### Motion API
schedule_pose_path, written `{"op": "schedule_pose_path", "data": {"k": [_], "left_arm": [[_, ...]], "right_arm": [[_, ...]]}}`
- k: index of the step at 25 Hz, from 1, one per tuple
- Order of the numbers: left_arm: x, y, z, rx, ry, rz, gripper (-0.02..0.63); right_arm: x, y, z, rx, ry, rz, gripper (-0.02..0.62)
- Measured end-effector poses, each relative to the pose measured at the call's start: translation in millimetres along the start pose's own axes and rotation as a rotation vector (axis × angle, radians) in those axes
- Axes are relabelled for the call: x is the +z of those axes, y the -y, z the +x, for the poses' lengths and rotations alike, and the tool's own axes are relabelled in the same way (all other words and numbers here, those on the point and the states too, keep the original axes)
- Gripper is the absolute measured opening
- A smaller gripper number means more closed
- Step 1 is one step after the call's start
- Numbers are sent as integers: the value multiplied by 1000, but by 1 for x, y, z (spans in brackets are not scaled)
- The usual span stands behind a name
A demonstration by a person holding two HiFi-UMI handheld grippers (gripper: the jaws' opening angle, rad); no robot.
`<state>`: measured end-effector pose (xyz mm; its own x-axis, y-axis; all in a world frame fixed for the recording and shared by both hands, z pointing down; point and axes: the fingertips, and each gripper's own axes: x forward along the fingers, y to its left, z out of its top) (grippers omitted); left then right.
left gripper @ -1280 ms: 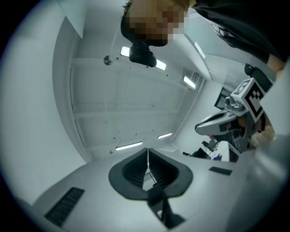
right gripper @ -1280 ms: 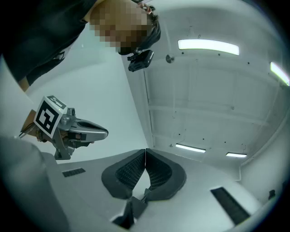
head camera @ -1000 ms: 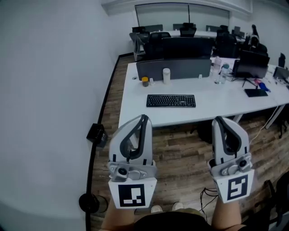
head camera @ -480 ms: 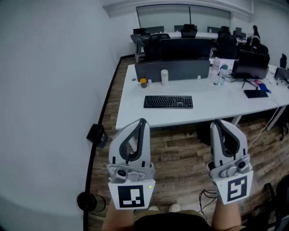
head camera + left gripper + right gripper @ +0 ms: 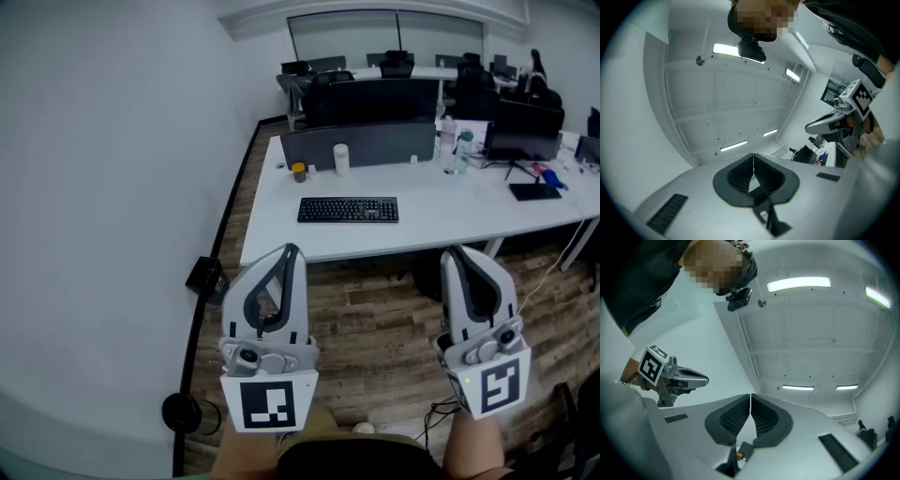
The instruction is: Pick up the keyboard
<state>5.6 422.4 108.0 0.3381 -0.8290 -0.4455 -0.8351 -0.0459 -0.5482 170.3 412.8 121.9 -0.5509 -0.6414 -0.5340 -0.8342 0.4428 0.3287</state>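
The black keyboard point(image 5: 348, 209) lay flat on the white desk point(image 5: 441, 230), near the desk's front edge and toward its left half, with bare desktop all round it. Further back on the desk, a white cup point(image 5: 341, 159) and a small amber jar point(image 5: 299, 172) stood in front of the grey divider point(image 5: 375, 142). Bottles point(image 5: 462, 150) stood toward the desk's right.

Both grippers were short of the desk, over the wooden floor point(image 5: 375, 319) and well apart from the keyboard. The left gripper point(image 5: 289, 251) had its jaws pressed together on nothing, and so did the right gripper point(image 5: 459, 251). Both pointed somewhat upward.

The step in hand looked like the approach. Done well, it would mean coming up to the desk's front edge, tipping both grippers down and spreading the jaws. Each gripper could then take one short end of the keyboard so that it rose level.
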Motion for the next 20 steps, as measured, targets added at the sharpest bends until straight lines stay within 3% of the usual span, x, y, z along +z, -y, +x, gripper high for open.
{"op": "schedule_pose_path", "data": {"k": [20], "left_arm": [[-25,14,20,14,5,25,9]], "right_arm": [[-31,12,7,27,28,-20,32]]}}
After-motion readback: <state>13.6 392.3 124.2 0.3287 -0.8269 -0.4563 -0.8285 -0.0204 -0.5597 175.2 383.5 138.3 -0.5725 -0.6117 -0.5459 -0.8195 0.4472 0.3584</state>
